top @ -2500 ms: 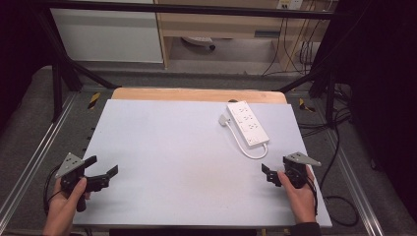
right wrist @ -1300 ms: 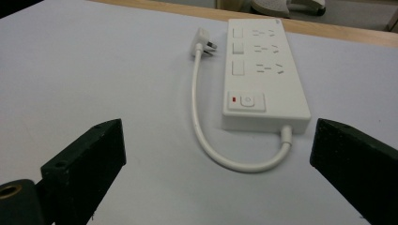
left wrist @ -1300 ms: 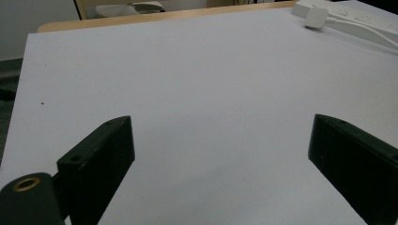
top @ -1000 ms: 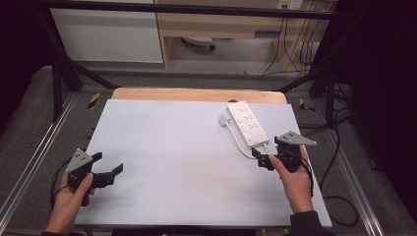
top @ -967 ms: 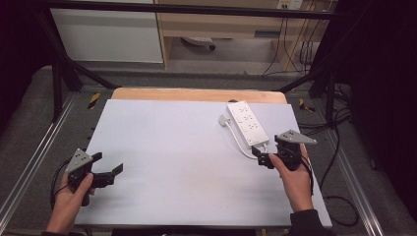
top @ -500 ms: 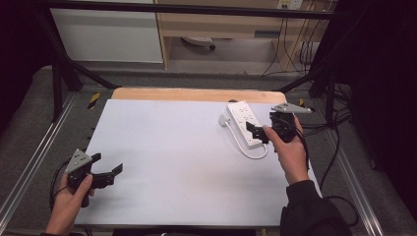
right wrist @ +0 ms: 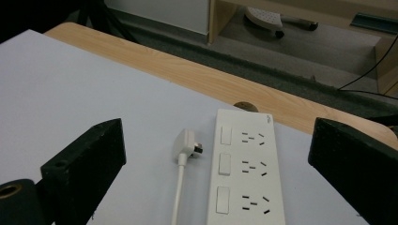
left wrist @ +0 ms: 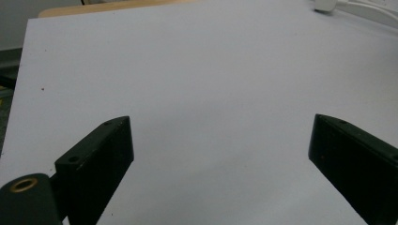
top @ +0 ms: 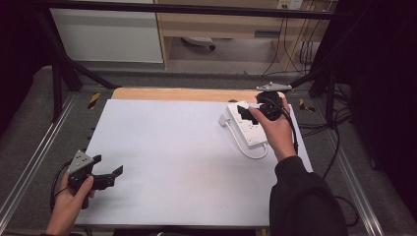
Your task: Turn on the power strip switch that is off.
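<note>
No legible text — none anywhere

My grippers are black, each with a grey plate, black cable; my right sleeve [top: 300, 196], lower right, is black.

The power strip [top: 248, 125] lies on the table [top: 172, 157] at its far right, its plug [right wrist: 186, 143] just left of it. My right gripper [top: 251, 112] hangs over the strip's far end. My left gripper [top: 105, 169] sits at the near left edge, well apart.
</note>
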